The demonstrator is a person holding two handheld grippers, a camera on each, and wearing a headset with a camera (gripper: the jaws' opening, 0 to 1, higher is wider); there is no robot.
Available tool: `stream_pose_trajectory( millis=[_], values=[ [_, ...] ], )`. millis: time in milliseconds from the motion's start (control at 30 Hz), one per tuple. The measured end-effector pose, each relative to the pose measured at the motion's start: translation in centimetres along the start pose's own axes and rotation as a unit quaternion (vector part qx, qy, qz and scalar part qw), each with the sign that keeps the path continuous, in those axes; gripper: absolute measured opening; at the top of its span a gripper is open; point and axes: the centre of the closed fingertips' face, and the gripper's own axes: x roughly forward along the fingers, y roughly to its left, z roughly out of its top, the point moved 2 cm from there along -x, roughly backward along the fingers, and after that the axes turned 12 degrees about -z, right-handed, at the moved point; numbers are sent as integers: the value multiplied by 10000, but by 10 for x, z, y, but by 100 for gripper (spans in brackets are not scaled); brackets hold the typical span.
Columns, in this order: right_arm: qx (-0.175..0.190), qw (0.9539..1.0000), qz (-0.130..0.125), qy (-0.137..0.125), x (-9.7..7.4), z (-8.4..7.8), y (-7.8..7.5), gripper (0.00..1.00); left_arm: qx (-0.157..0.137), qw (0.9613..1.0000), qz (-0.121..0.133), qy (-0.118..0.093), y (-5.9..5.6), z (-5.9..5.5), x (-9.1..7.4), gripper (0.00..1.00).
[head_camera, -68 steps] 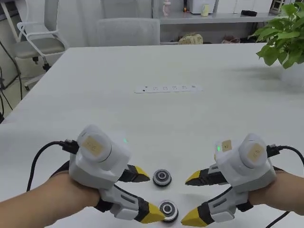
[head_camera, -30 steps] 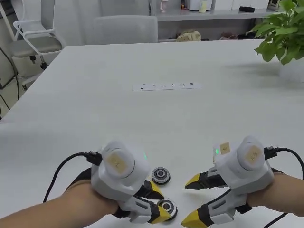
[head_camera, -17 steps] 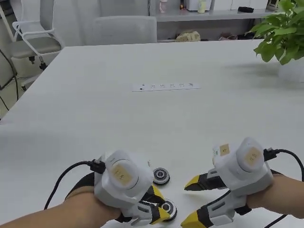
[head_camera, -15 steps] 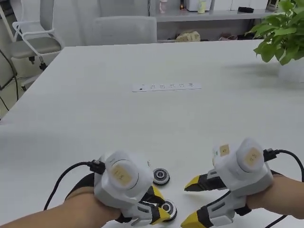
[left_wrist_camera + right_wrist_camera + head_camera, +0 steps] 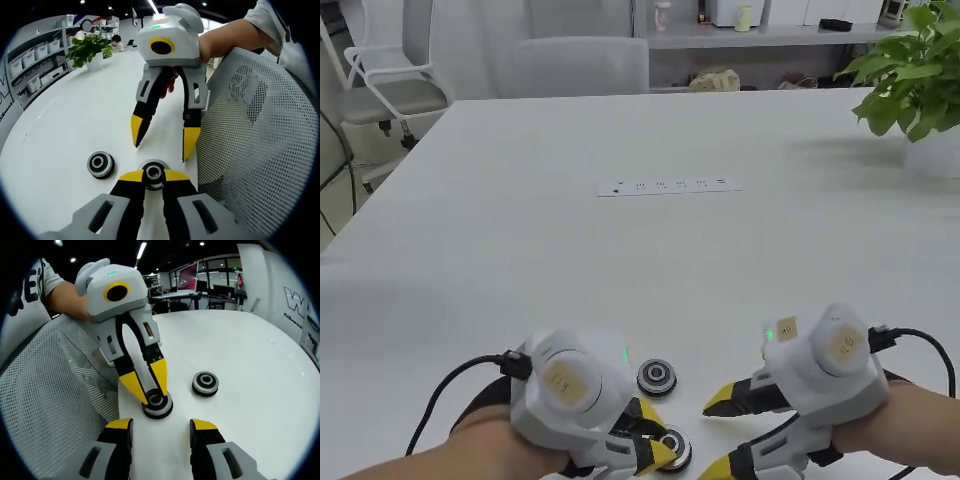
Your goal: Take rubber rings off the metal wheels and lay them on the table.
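Clamping near wheel (image 5: 159,404) with left gripper (image 5: 153,176); holding right gripper (image 5: 161,424) open at 3 o'clock; expecting stretchy, grippy ring (image 5: 158,415); pinching its outer edge next.

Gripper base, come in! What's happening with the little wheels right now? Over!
Left gripper shut on near wheel. Right gripper open, facing it. Second wheel free on table. Nothing in the way.

Wide white table (image 5: 520,200), power strip (image 5: 668,186), leafy plant (image 5: 905,70), grey chair (image 5: 582,68), shelf (image 5: 760,38) behind
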Motion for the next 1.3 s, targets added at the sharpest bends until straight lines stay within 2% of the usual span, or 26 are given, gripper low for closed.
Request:
stream_pose_trajectory(
  millis=[200, 300, 367, 467, 667, 833, 1300],
  values=[
    [-72, 10000, 43, -24, 4, 2, 6, 40, -6, 10000, 29, -10, 0, 1, 0, 7],
    [-208, 9997, -128, -89, 6, 5, 1, 37, -10, 10000, 32, -26, 0, 0, 1, 7],
    [-159, 9997, -138, -134, 7, 7, 0, 35, -10, 10000, 32, -36, 0, 1, 1, 7],
    [4, 9998, -40, -208, 9, 10, 4, 32, -8, 10000, 30, -47, 0, 0, 1, 7],
    [-40, 9999, 44, -82, 13, 4, 8, 30, -3, 10000, 20, -73, 0, 0, 1, 7],
    [153, 9997, 37, -188, 13, 8, 5, 28, 11, 10000, 19, -77, 0, 0, 1, 7],
    [95, 9997, 96, -210, 12, 6, 7, 19, 17, 9999, 27, -99, 0, 1, 1, 7]
  ],
)
